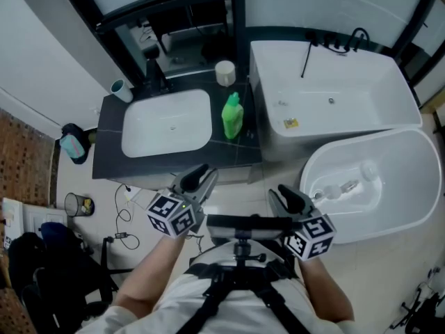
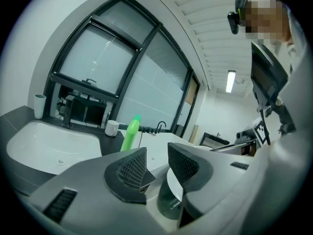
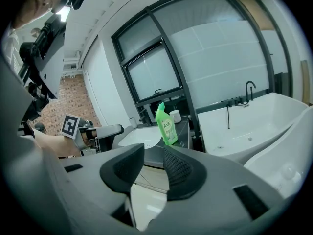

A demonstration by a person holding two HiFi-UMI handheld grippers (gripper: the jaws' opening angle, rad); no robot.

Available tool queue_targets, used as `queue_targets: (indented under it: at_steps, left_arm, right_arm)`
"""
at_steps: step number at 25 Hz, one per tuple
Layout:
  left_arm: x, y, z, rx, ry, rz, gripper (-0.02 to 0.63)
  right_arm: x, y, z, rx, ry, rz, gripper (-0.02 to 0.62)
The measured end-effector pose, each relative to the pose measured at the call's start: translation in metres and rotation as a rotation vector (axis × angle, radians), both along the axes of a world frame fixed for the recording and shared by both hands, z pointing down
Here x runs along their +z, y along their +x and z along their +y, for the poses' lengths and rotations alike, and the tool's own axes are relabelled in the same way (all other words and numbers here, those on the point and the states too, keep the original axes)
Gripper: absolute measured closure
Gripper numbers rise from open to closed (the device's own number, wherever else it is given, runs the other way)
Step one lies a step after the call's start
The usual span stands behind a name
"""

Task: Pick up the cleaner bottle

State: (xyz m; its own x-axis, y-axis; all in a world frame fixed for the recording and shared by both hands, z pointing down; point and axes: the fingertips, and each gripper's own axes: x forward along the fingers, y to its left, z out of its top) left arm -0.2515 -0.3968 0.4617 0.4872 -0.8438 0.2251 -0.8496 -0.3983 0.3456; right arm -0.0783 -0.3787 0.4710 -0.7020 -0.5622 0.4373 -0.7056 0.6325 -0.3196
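The green cleaner bottle [image 1: 232,116] stands upright on the dark counter [image 1: 229,152], to the right of the white basin [image 1: 167,122]. It shows past the left jaws as a green bottle [image 2: 130,133] and past the right jaws as a labelled bottle [image 3: 166,125]. My left gripper [image 1: 201,180] hovers in front of the counter's near edge, jaws open with nothing between them [image 2: 155,166]. My right gripper [image 1: 291,200] is held lower right, short of the counter, also open and empty [image 3: 152,166].
A white cup [image 1: 224,72] sits behind the bottle, and a pale tumbler [image 1: 121,90] stands at the counter's back left beside a black tap [image 1: 154,74]. A white bathtub [image 1: 327,96] and a rounded white tub [image 1: 375,179] lie to the right. Cables and a small bin [image 1: 78,204] are on the floor, left.
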Motion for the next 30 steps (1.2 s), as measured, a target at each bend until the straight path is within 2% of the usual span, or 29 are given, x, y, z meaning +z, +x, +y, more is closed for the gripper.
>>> queue_targets:
  at_steps: [30]
  left_arm:
    - [0.051, -0.004, -0.09, 0.006, -0.07, -0.089, 0.448]
  right_arm:
    - [0.01, 0.029, -0.03, 0.081, -0.029, 0.016, 0.469]
